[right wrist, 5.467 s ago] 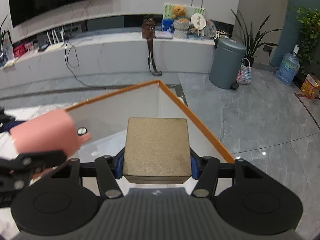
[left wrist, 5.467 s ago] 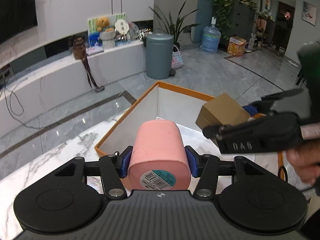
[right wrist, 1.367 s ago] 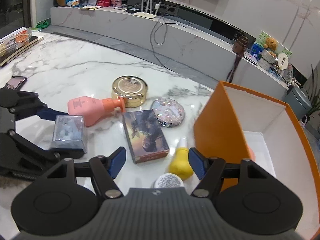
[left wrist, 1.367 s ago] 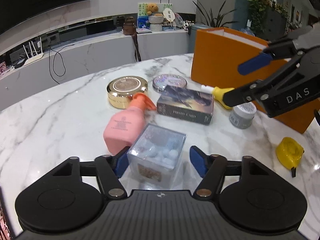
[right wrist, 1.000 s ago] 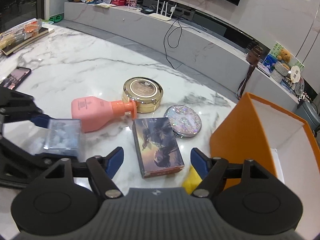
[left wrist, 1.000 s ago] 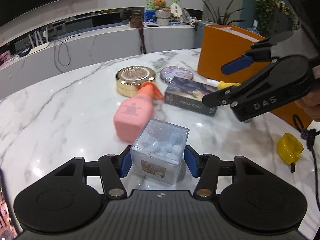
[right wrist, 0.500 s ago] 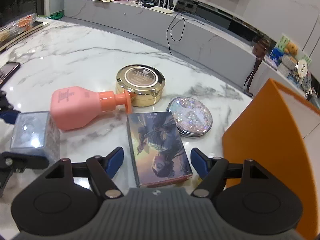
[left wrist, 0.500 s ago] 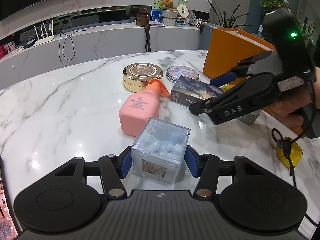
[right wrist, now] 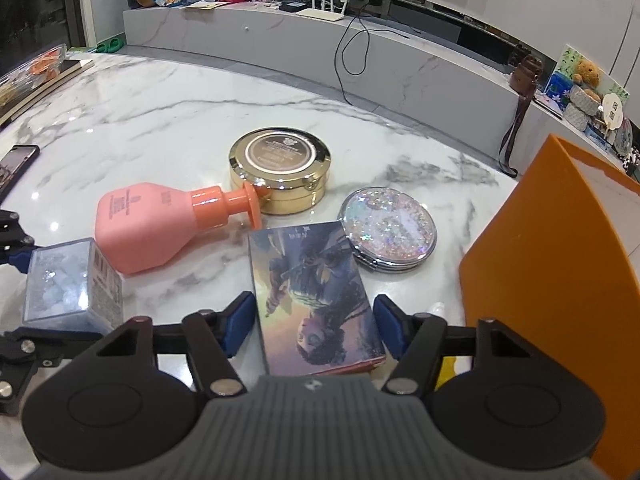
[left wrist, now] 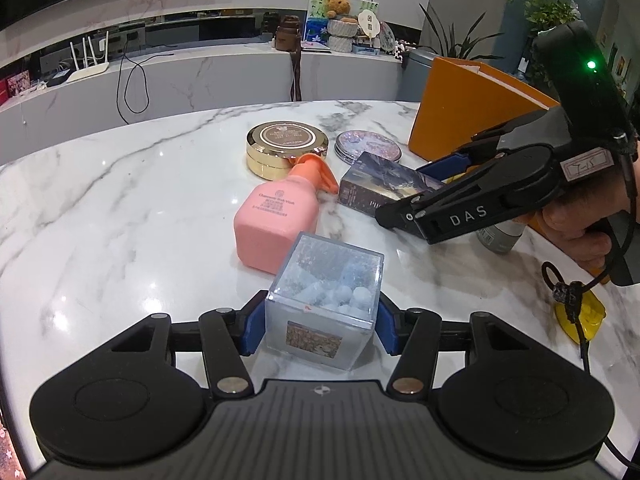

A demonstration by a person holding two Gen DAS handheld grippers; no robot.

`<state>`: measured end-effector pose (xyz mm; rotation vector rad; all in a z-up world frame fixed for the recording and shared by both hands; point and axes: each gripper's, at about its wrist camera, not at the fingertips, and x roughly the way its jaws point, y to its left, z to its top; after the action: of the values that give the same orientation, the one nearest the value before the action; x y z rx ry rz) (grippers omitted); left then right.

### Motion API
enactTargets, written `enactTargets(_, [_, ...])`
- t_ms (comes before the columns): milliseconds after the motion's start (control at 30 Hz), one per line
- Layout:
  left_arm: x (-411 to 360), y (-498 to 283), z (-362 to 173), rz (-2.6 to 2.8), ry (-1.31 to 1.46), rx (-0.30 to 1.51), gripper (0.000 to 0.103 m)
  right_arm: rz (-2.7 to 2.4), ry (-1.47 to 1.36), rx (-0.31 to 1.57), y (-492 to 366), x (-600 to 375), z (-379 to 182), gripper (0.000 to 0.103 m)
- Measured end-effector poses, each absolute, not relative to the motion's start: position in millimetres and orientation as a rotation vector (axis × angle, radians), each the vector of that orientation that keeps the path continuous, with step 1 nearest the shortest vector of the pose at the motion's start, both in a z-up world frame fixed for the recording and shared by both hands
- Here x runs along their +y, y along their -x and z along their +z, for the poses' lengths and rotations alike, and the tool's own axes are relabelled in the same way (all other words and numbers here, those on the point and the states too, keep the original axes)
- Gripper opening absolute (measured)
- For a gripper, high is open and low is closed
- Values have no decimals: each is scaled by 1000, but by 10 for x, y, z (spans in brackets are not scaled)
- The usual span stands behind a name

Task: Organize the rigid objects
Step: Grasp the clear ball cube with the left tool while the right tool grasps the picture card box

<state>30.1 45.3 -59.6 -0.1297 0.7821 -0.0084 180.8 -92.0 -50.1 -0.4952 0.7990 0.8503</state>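
Observation:
My left gripper [left wrist: 320,330] is shut on a clear plastic cube box [left wrist: 325,306] with pale blue beads inside, low over the marble table [left wrist: 120,216]. The cube also shows at the left of the right wrist view [right wrist: 68,284]. My right gripper [right wrist: 314,326] is open, its blue pads on either side of a flat photo-card box [right wrist: 314,296] with a painted figure; a small gap shows on each side. That box also shows in the left wrist view [left wrist: 384,186], partly behind the right gripper [left wrist: 444,196]. The orange box [right wrist: 560,280] stands at the right.
A pink pump bottle [right wrist: 160,224] lies on its side beside a gold round tin [right wrist: 280,170] and a glittery compact [right wrist: 387,230]. A grey jar [left wrist: 500,236], a yellow tape measure [left wrist: 580,316] and a yellow item [right wrist: 450,366] lie near the orange box. A phone [right wrist: 18,156] is at the far left.
My right gripper has moved down and forward until its open jaws straddle the photo-card box. My left gripper stays shut on the clear cube and has shifted slightly.

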Motion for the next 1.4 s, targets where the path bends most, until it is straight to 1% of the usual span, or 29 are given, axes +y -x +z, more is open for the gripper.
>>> enactTargets(100, [459,-313,-594,-7,128,781,64,864,508,820,-1791,-909,-490,62])
enactTargets(167, [459,-316,-594,-3,125,779,66,869,511,878,-1791,-888,-464,59])
enactTargets(267, [448,-327,-600,2,108,775,69,877,504,971,-1781,-881,-442,59])
enactTargets(367, [435,-337,-606,6,102,770,71,892,518,961,-1723,-873,-444,59])
enactTargets(667, [401,-320,-631,15,81,744,70,876,443,882,-1725,-867,-485,60])
enactTargets(700, [403,-316,-631,17,85,743,70,874,440,879,-1725,-858,-485,60])
enactTargets(767, [412,-305,-626,26,90,741,63,872,442,877,-1719,-845,-478,58])
enactTargets(800, [416,-305,-620,33,94,743,56,876,443,879,-1715,-837,-474,58])
enactTargets(833, [423,-305,-612,36,98,746,54,876,446,878,-1709,-837,-472,58])
enactTargets(1200, [402,-273,-550,8,94,774,54,880,492,907,-1665,-800,-437,57])
enactTargets(1400, [337,-247,-422,13,82,763,54,860,469,916,-1692,-866,-256,57])
